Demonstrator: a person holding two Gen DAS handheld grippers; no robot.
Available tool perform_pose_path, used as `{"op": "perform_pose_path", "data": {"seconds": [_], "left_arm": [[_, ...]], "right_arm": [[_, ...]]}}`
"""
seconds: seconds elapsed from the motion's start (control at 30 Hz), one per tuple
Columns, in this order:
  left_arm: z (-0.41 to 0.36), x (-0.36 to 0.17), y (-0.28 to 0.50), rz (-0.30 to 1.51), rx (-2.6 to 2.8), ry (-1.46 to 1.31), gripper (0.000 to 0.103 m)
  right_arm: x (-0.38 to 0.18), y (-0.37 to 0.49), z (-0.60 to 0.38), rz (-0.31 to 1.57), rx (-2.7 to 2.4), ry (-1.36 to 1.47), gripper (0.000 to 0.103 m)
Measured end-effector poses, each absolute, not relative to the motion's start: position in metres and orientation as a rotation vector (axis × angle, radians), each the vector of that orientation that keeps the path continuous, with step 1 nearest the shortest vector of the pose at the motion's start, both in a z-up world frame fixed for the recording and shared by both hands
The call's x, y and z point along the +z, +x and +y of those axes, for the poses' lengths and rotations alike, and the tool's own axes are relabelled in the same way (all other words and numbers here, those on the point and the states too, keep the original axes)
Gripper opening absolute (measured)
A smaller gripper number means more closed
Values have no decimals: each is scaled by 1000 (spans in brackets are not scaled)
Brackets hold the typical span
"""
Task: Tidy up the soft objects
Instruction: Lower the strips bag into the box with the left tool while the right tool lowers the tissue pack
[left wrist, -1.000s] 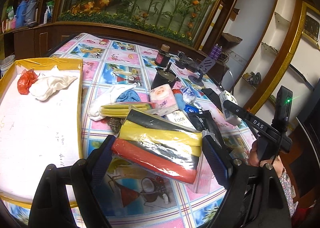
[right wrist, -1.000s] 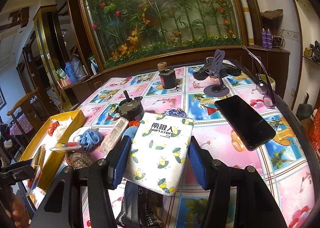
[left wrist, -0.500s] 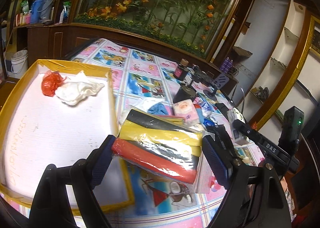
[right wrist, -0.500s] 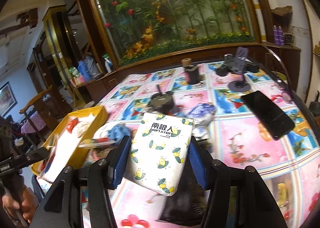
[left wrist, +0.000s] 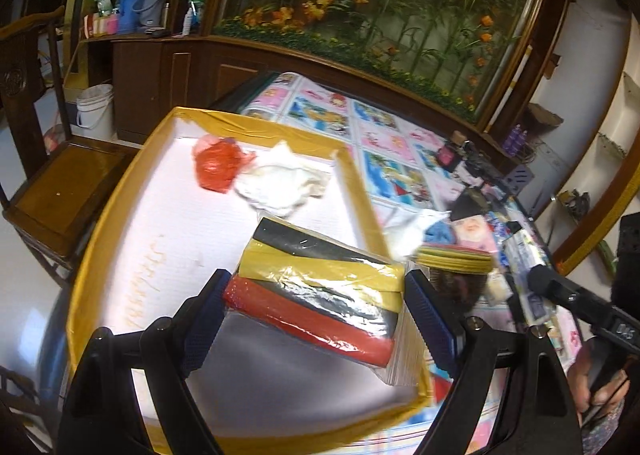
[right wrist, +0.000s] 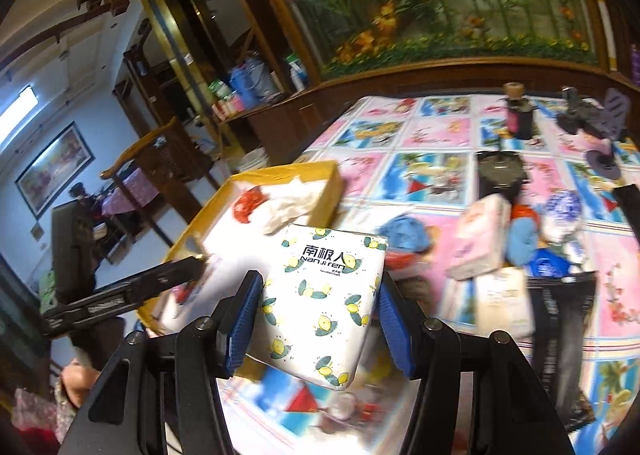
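Observation:
My left gripper (left wrist: 316, 319) is shut on a clear bag of folded red, yellow and black cloths (left wrist: 320, 287), held above the near right part of the yellow-rimmed box (left wrist: 100, 223). A red plastic bag (left wrist: 218, 165) and a white crumpled cloth (left wrist: 280, 183) lie at the box's far end. My right gripper (right wrist: 316, 319) is shut on a white tissue pack with a lemon print (right wrist: 324, 299), held above the table just right of the box (right wrist: 296, 171). The left gripper's body (right wrist: 120, 291) shows at the left of the right wrist view.
On the cartoon-print tablecloth (right wrist: 420, 171) right of the box lie a blue cloth (right wrist: 404, 233), a pink tissue pack (right wrist: 480, 235), a stack of yellow cloths (left wrist: 454, 257), a black motor (right wrist: 500, 171) and a dark bottle (right wrist: 518, 115). A wooden chair (left wrist: 60, 191) stands left of the box.
Both grippers have swung left towards the box with their loads. The left one now holds the cloth bag over the box floor; the right one is close beside the box.

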State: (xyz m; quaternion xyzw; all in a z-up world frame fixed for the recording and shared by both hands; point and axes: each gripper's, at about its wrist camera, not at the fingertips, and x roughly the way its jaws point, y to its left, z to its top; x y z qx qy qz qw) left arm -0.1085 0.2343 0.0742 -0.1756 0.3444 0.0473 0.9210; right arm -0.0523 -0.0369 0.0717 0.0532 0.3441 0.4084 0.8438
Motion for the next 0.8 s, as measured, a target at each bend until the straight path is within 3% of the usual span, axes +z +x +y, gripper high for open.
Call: {"op": "perform_pose_path", "data": {"seconds": [0.37, 0.8], "left_arm": [[274, 67, -75, 860, 134, -240, 86], [299, 47, -38, 1023, 148, -205, 86]], "right_arm": [[73, -23, 71, 879, 962, 39, 62], [27, 50, 170, 1116, 857, -36, 62]]}}
